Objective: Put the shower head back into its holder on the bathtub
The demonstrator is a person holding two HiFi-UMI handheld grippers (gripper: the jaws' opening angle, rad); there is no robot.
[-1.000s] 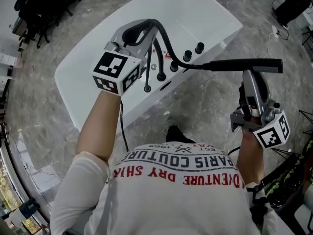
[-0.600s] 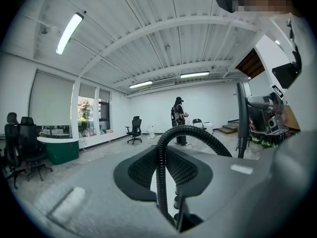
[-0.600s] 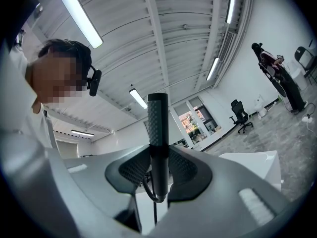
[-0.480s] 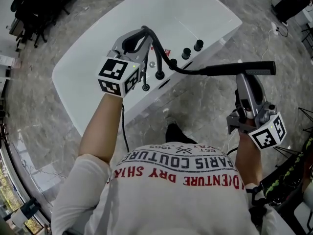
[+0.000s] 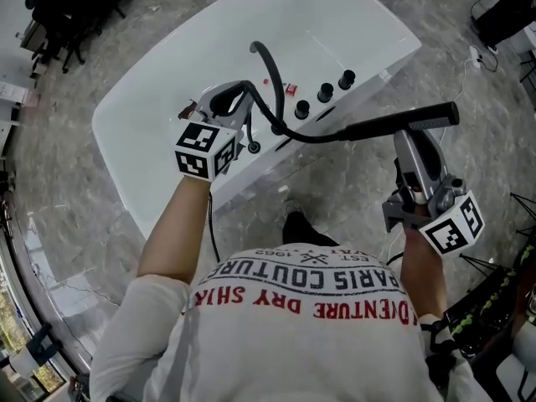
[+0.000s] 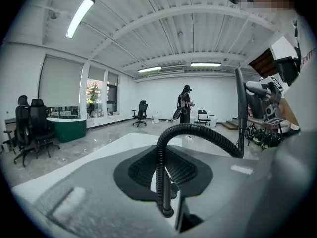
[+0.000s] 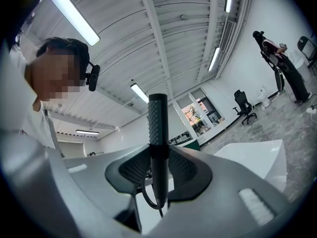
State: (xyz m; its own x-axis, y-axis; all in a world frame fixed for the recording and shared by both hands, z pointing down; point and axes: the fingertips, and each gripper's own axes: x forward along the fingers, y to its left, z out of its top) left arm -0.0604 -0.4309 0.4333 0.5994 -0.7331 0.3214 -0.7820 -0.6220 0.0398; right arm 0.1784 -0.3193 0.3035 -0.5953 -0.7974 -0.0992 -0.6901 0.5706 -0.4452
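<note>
Black ribbed hose (image 5: 295,135) was what the left tongs (image 5: 233,100) had hold of, their jaws closed on it, and from there it curved across to the person's right. The right tongs (image 5: 409,142) were clamped on the shower head (image 5: 402,122), a dark rod lying roughly level. It hung over the marble floor just beside the white bathtub (image 5: 167,99), not over its deck.

From where I stood, the change in that last second was mostly on the left. That hand had sunk towards the tub's near rim and now sat low beside the row of fittings. The curved black spout (image 5: 266,74), half covered a moment earlier, showed clear behind it. The right hand had dropped only a little, and the shower head with it. Neither grip had loosened.

I took this to mean the hose's slack was being brought down to the deck first, so the head could follow. The placing itself was still undone. The head was apart from the knobs (image 5: 325,93), and I could not tell which fitting was its holder.
</note>
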